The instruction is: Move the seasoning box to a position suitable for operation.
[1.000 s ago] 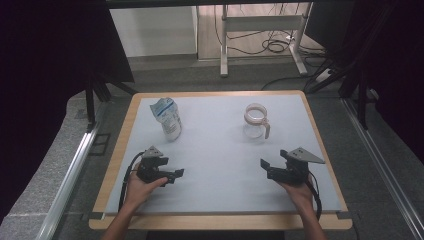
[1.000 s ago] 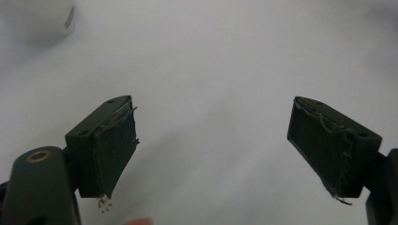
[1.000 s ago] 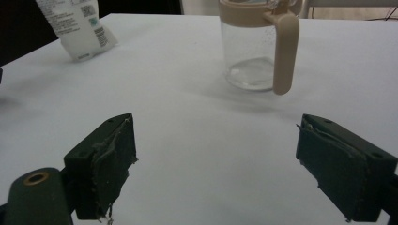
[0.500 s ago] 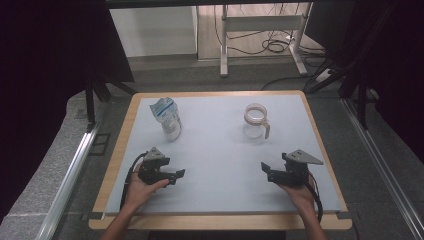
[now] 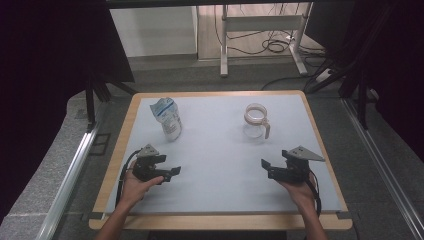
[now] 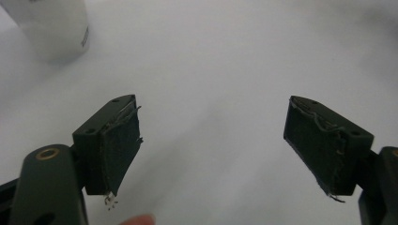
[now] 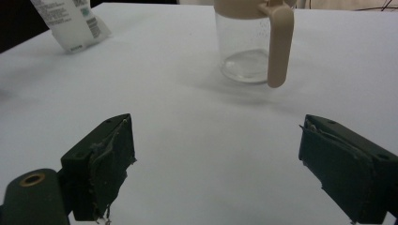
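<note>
A clear glass jug (image 5: 256, 121) with a beige rim and handle stands at the table's back right; the right gripper view has the jug (image 7: 251, 42) straight ahead. A white and blue pouch (image 5: 168, 118) stands at the back left, and the pouch (image 6: 51, 26) fills a top left corner in the left gripper view. My left gripper (image 5: 171, 173) rests low at the front left, open, nothing between its jaws. My right gripper (image 5: 267, 167) sits at the front right, open and empty, pointing toward the jug. The pouch (image 7: 70, 23) leans at the upper left in the right gripper view.
The pale table top (image 5: 220, 160) has a wooden rim all round. Dark curtains, a metal stand (image 5: 260, 35) and cables on the floor lie beyond the far edge.
Both grippers have shifted slightly toward the front edge; the jug and pouch have not moved.
</note>
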{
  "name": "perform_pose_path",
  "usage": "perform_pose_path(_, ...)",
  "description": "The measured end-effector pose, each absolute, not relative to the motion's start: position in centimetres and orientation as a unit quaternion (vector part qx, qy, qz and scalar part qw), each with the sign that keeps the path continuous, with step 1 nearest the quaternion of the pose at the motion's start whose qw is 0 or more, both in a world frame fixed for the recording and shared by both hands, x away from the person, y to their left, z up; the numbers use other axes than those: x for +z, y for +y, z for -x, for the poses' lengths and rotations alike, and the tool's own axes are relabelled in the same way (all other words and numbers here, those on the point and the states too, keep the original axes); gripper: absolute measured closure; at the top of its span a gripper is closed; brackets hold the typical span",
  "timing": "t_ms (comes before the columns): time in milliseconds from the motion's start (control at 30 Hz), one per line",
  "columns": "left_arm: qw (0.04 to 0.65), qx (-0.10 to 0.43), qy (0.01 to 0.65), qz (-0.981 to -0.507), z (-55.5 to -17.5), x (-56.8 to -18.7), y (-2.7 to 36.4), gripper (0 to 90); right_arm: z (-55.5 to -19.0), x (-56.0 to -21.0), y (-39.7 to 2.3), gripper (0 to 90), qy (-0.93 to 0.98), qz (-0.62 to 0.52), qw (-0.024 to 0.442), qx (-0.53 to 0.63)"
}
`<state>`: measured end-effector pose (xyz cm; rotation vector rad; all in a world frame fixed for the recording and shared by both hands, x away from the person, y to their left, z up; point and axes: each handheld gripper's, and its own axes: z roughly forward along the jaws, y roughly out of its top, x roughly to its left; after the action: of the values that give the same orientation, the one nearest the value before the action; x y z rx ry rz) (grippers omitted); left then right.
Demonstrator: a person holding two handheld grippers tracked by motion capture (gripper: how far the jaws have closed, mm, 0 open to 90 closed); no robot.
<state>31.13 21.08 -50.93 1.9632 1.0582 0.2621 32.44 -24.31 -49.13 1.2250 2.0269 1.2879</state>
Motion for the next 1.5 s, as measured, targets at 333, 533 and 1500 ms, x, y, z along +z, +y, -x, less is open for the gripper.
perform_pose_path(333, 0.431, 0.115, 0.402, -0.799, -32.1, -49.9, 19.2, 17.5, -34.8, -44.5, -23.8, 11.5, 0.748, -0.412, 0.247, 0.458)
perform_pose_path(533, 0.426, 0.100, 0.416, -0.797, -32.0, -50.6, 19.4, 16.9, -36.6, -42.9, -23.6, 11.4, 0.749, -0.407, 0.241, 0.464)
perform_pose_path(1500, 0.430, 0.072, 0.422, -0.795, -31.7, -51.6, 20.2, 15.1, -48.9, -43.8, -19.3, 5.6, 0.764, -0.441, 0.205, 0.424)
